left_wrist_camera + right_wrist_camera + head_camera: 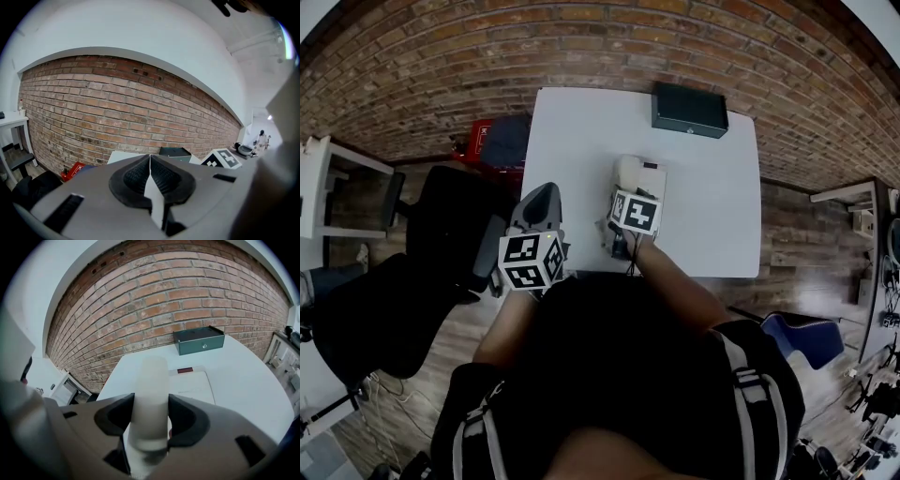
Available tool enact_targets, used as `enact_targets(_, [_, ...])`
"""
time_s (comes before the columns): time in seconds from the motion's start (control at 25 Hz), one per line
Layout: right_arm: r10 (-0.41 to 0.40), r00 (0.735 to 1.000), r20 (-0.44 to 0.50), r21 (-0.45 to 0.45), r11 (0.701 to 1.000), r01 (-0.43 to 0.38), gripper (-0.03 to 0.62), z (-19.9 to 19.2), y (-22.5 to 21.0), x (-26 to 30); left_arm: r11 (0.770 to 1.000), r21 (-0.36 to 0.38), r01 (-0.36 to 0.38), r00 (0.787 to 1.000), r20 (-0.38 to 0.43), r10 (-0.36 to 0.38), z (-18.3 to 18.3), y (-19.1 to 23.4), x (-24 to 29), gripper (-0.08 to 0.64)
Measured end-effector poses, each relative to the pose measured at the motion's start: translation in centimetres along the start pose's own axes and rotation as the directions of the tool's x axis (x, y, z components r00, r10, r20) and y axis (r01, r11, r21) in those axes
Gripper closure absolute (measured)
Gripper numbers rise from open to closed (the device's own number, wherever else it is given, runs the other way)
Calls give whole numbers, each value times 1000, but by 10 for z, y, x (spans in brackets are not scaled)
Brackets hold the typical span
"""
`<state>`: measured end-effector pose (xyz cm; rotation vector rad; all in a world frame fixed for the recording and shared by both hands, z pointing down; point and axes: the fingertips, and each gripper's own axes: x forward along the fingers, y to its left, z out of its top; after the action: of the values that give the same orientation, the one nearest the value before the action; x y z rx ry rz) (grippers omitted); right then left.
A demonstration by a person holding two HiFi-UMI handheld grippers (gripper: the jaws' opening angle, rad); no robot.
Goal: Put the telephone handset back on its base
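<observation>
Handset [150,376], judged rigid, light, slick plastic, clamped mid-shaft between right gripper [151,414] fingers near telephone base [194,385]; left gripper [150,177] fingers together, empty.

White handset [150,390] gripped in right tool [150,417]; white base [193,386] flat just beyond.

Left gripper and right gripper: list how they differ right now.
The left gripper has its jaws shut together on nothing; the right gripper has its jaws clamped on the white handset. The left gripper hangs by the table's left edge, away from the phone; the right gripper is over the telephone base. Both carry a marker cube and face the brick wall.
</observation>
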<state>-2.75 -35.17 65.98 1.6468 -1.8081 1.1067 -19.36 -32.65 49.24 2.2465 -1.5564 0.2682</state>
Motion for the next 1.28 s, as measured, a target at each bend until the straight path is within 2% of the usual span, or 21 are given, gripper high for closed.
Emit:
enact_targets(0.44, [-49, 999, -22, -50, 998, 48, 394, -10, 2, 20, 1000, -17, -17, 1000, 1, 17, -4, 12, -8, 555])
enact_targets(0.72, [-79, 996, -49, -50, 996, 77, 393, -20, 1, 30, 1000, -23, -19, 1000, -7, 18, -8, 17, -9, 555])
enact_targets(1.28, [-146, 989, -24, -117, 983, 143, 391, -30, 5, 43, 1000, -17, 3, 1000, -19, -4, -12, 12, -4, 555])
